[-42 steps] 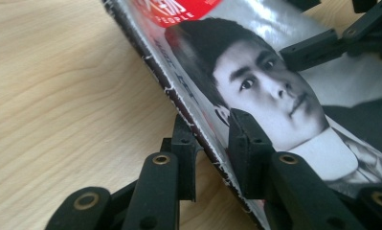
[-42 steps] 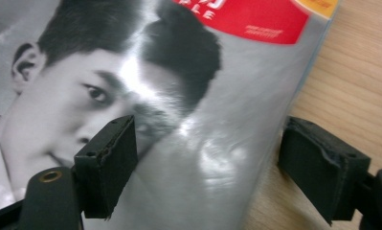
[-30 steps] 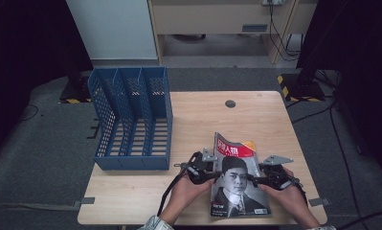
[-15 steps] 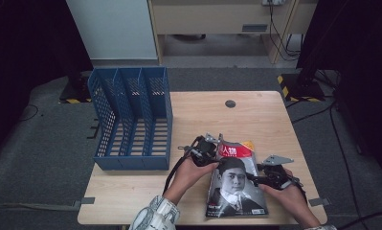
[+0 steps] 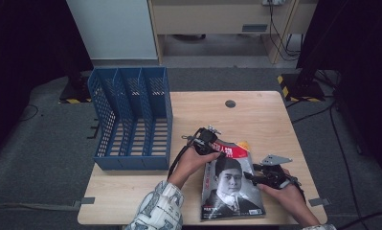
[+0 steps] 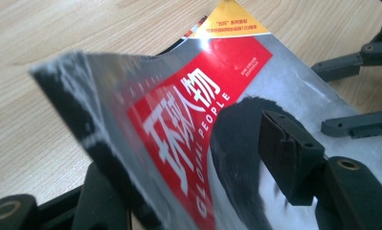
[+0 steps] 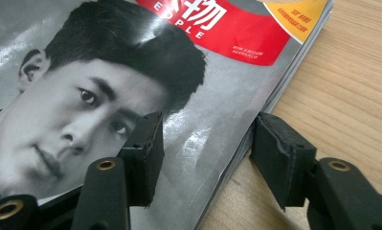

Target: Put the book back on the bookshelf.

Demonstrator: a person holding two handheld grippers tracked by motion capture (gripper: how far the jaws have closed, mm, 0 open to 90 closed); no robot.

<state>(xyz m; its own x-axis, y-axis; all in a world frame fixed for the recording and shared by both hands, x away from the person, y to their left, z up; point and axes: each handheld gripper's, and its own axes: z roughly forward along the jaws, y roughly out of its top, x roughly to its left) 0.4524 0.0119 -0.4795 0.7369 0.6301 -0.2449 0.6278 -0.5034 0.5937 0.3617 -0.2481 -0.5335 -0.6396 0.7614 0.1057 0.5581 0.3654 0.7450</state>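
Grey magazine [image 5: 231,184] with red title band, blue perforated file rack [image 5: 131,120], pale wood table [image 5: 255,115]

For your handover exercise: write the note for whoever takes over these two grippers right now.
Left gripper: at the magazine's top left corner, corner between the jaws and lifted off the table; jaws just been opening, no firm grip visible.
Right gripper: straddles the magazine's right edge, jaws just been closing, pads not yet pressing.
Blue file rack: left of the magazine, nothing visible in its slots.
Done: nothing filed. Left: grip the magazine, probably slot it into the rack.
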